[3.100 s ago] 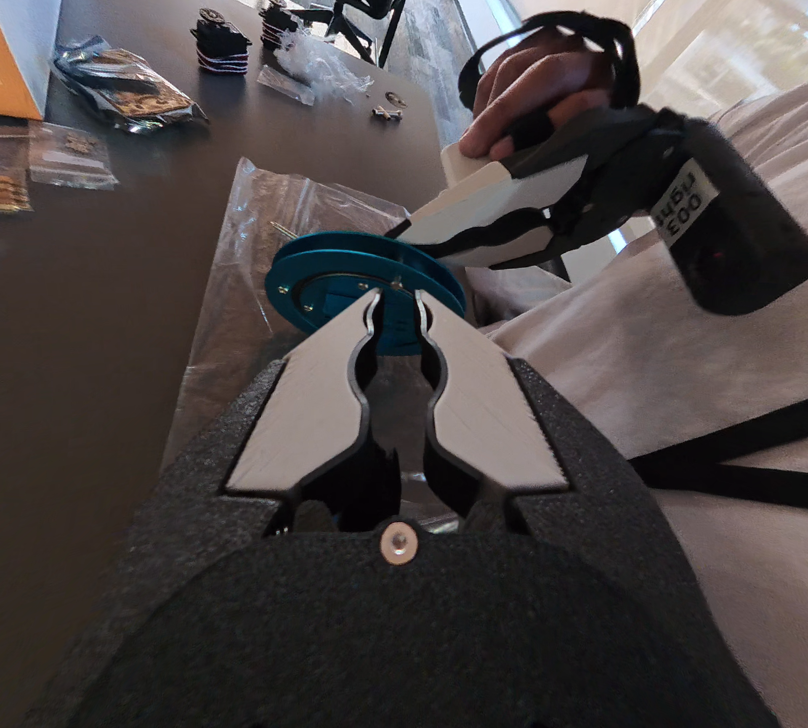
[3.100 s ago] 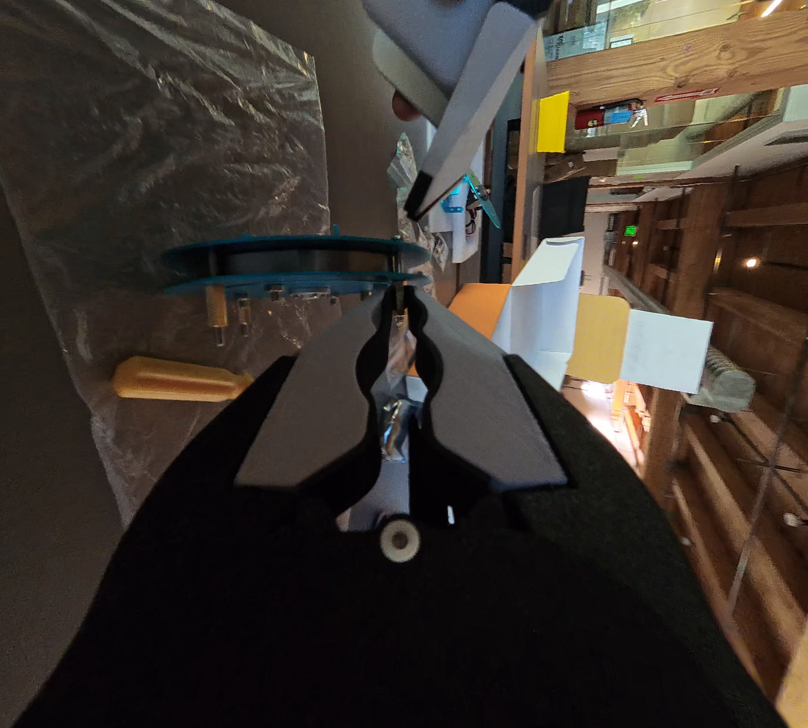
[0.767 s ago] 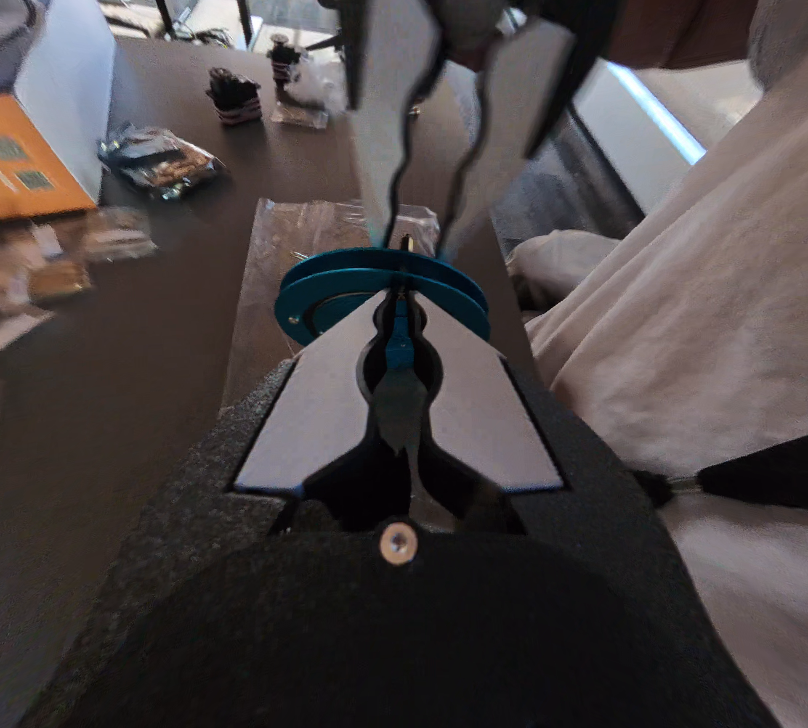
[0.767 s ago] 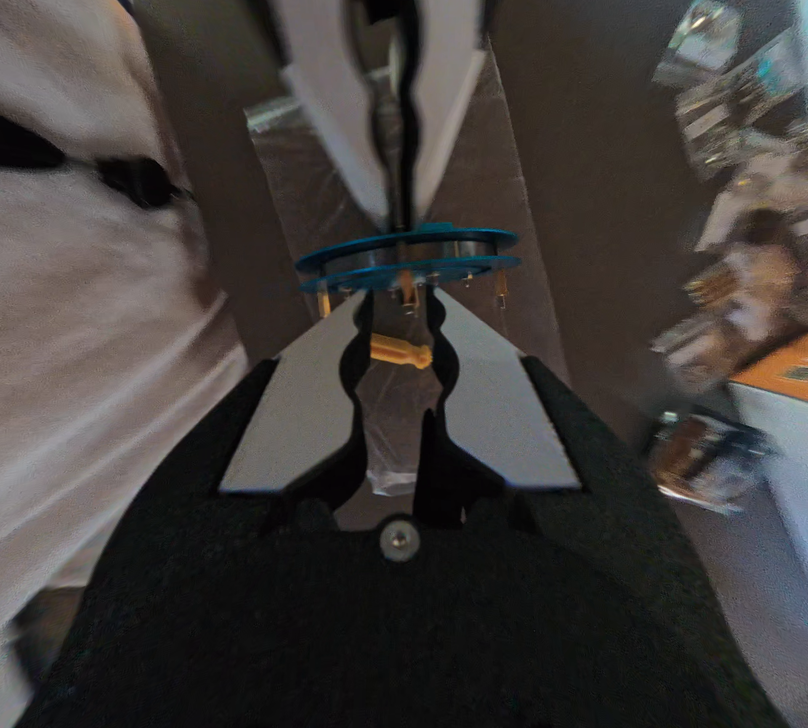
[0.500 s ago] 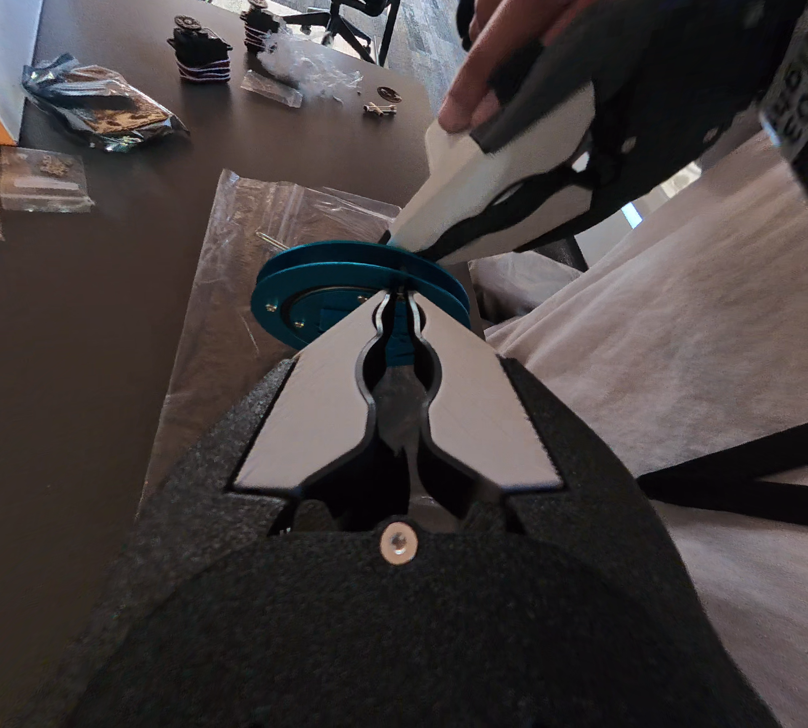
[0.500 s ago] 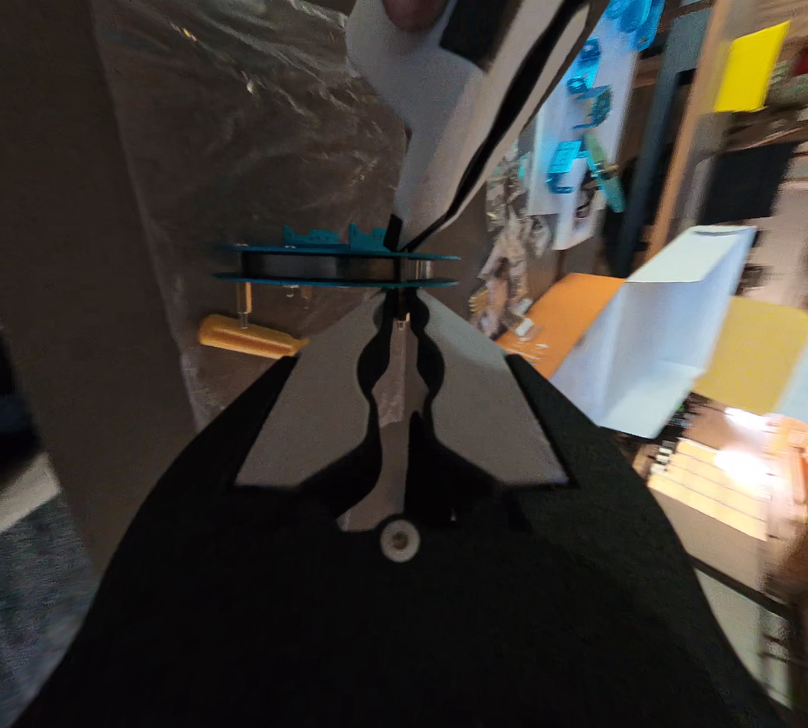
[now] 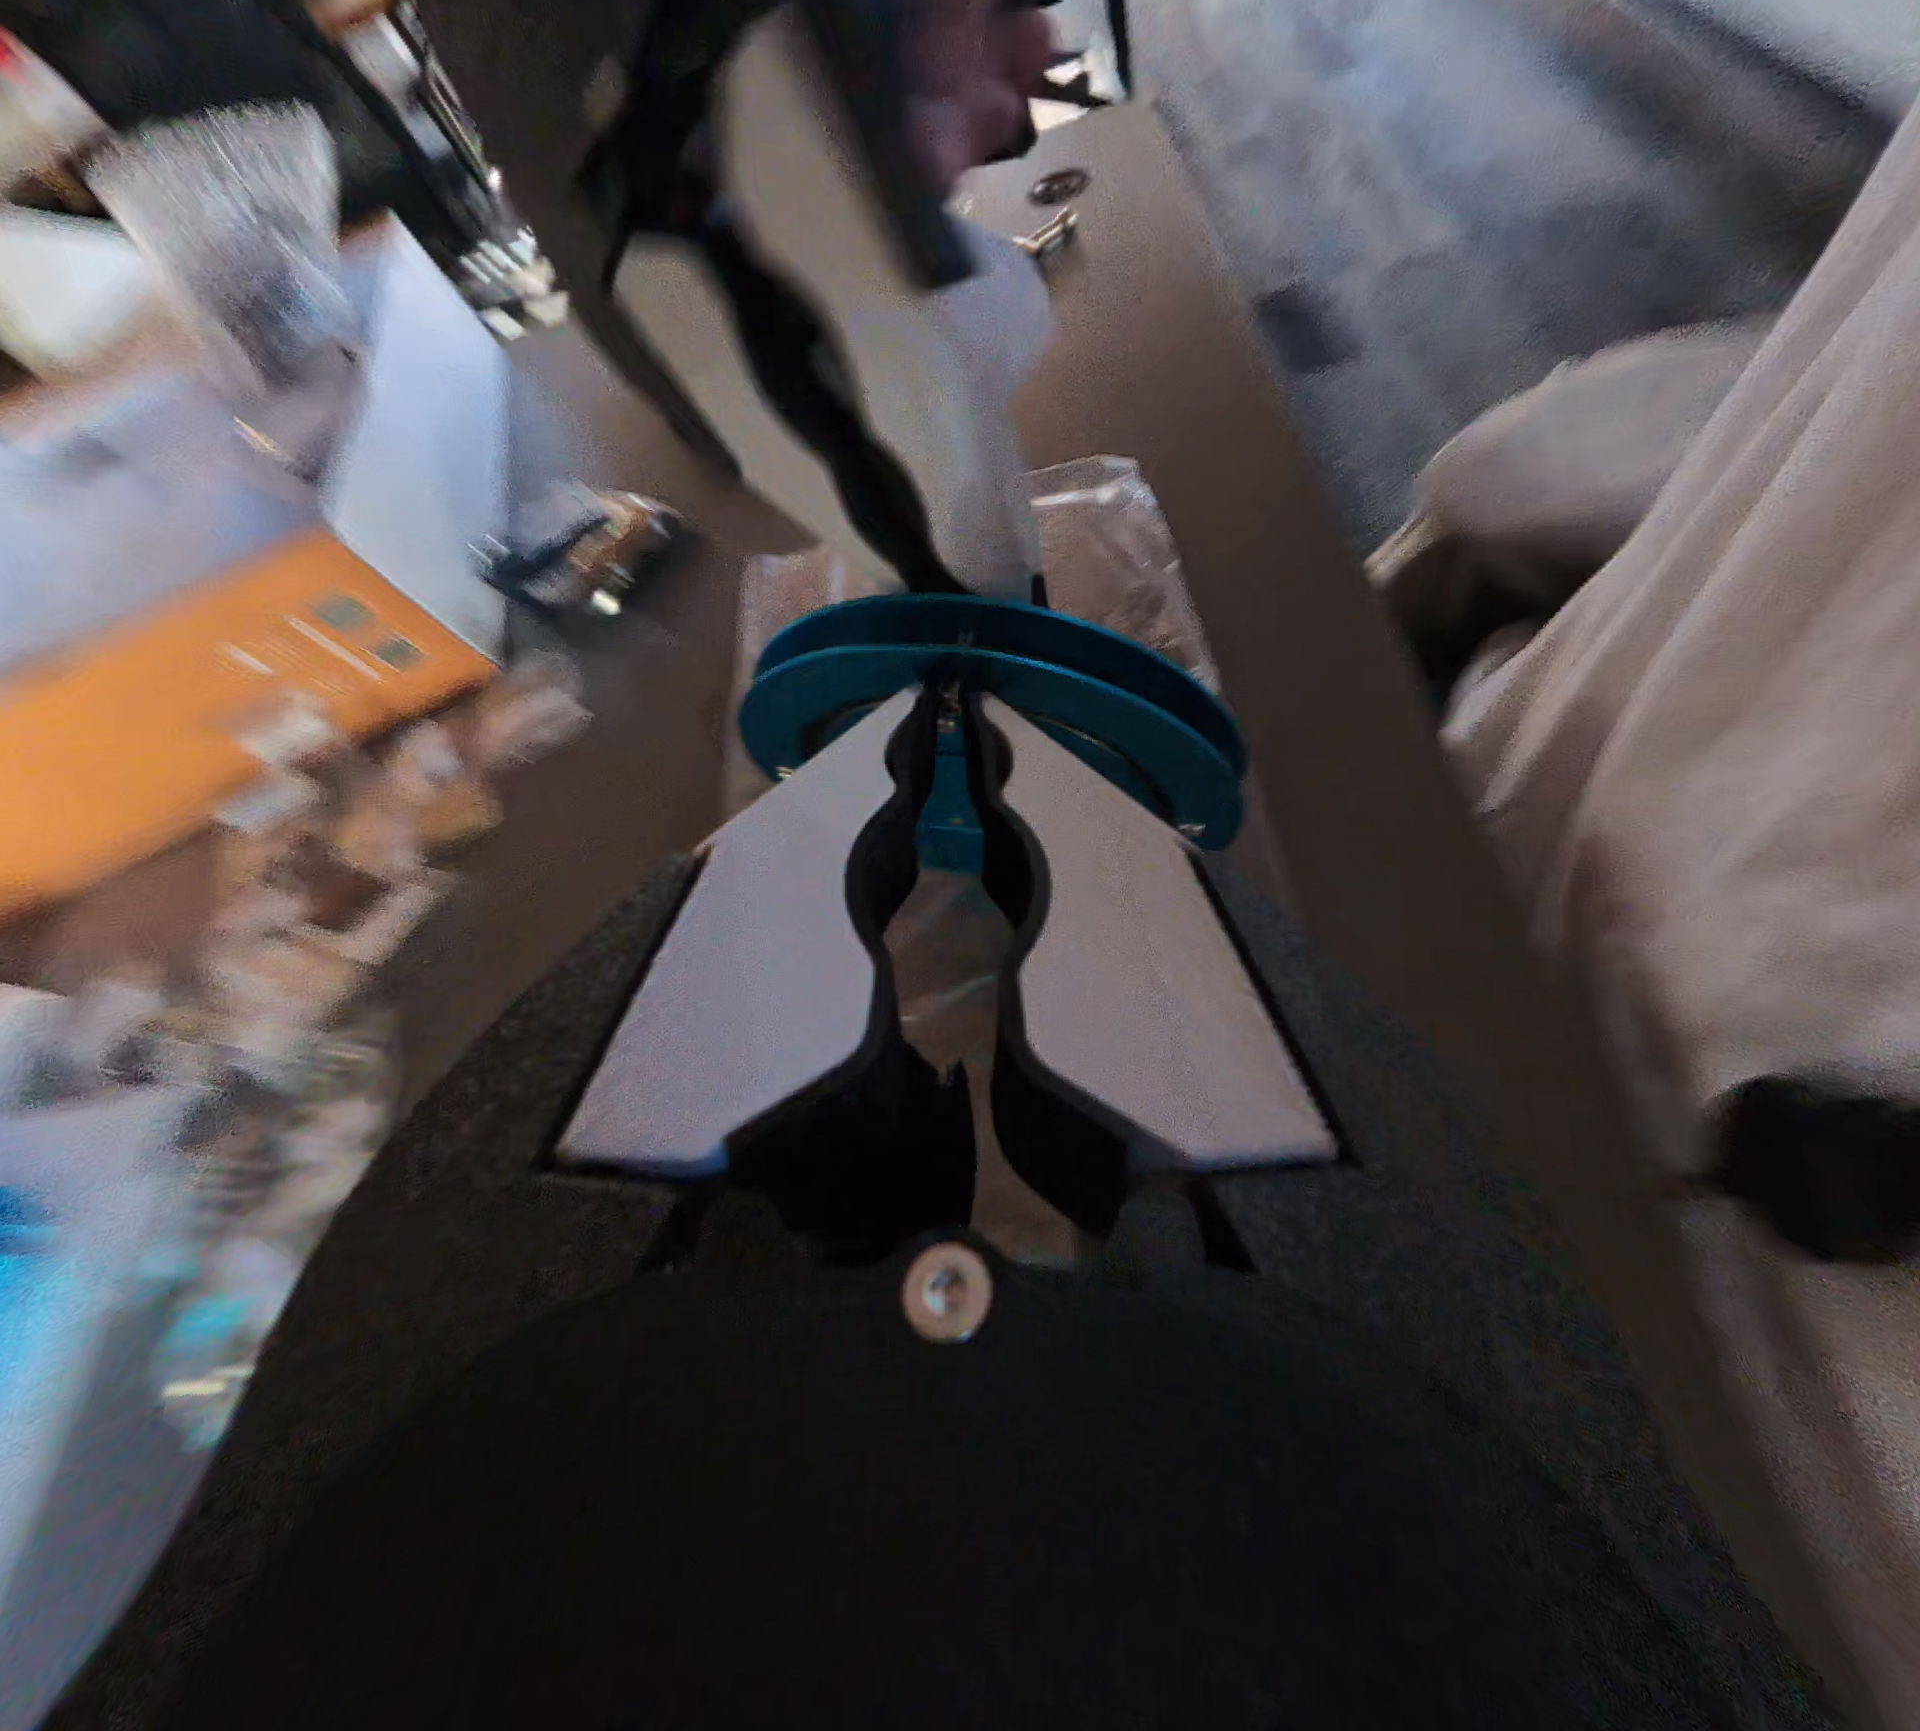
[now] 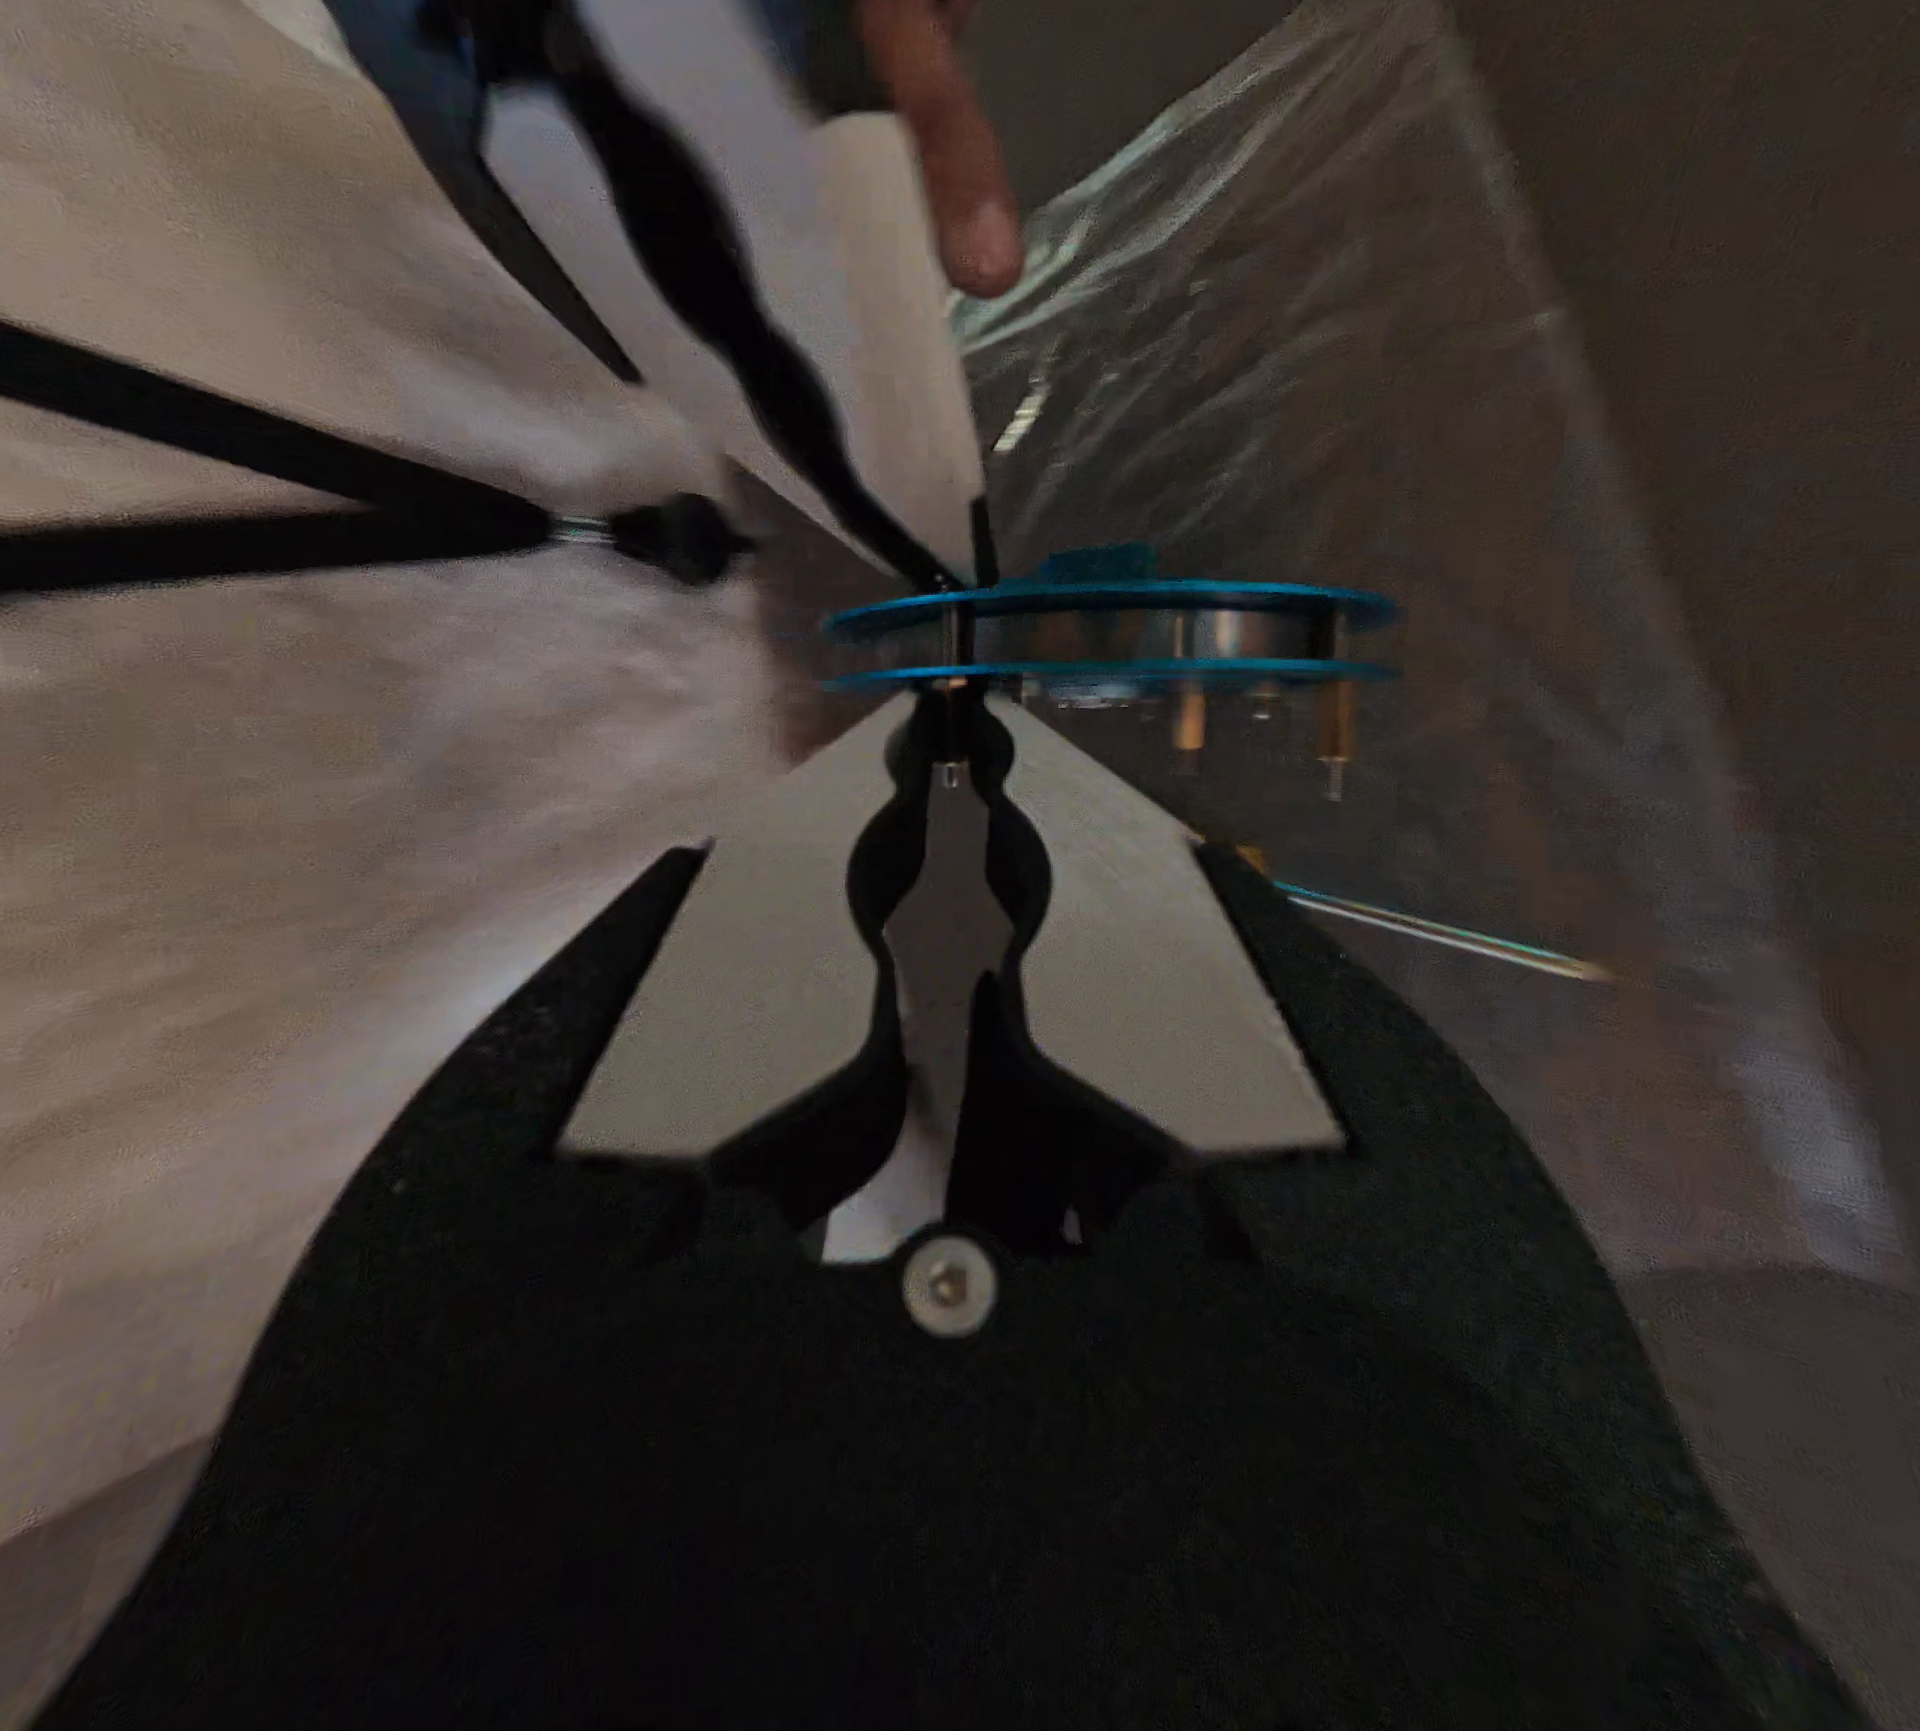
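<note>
Left tool [image 7: 943, 713]: pressed together, pinching the near rim of a blue double-disc assembly [image 7: 997, 694].

Right tool [image 8: 951, 725]: pressed together on a brass standoff [image 8: 948, 751] at the opposite rim.

Assembly: held between both tools, above a clear plastic bag [image 8: 1299, 393] on the dark counter [image 7: 1195, 351].

Beyond, left: orange box [image 7: 208, 694], blurred.

Risk, as judged: thin edge grips; twisting could slip the disc free.

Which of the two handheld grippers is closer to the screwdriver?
Right. The right gripper pinches a brass post under the blue disc assembly, the screwdriver just beside it. The left gripper meets the discs from the opposite side, farther off.
</note>
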